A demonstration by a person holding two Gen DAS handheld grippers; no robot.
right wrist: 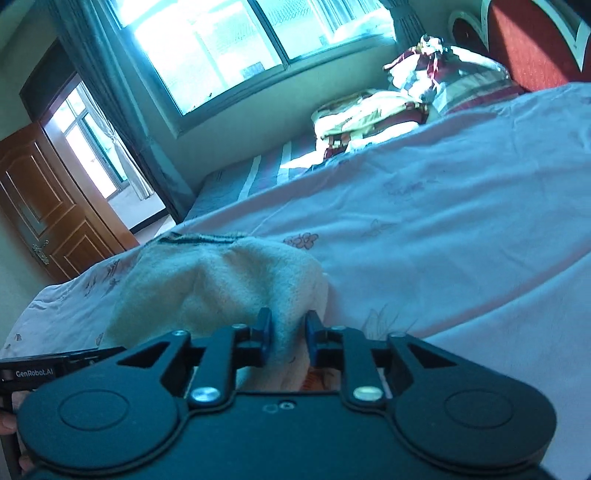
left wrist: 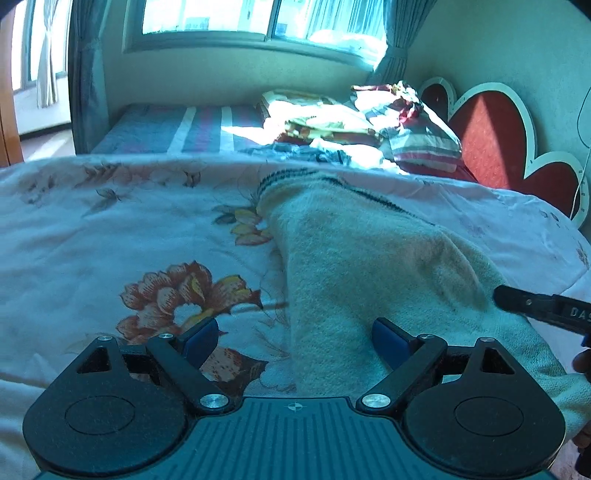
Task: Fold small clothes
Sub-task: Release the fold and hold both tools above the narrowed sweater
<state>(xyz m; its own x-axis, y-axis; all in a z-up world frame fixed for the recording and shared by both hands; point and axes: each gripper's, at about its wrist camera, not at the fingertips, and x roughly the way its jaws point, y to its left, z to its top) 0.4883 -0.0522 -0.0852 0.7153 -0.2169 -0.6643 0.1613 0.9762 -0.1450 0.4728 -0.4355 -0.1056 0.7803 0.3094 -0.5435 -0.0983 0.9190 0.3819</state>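
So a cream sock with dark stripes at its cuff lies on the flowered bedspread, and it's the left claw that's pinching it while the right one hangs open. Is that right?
Not quite: the claws are swapped. The right wrist view shows the right gripper pinching the cream sock, and the left wrist view shows the left gripper wide open over it. The sock does lie on the flowered bedspread, dark stripes at its cuff.

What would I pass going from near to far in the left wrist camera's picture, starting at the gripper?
left gripper → cream sock on the floral quilt → striped mattress → window.
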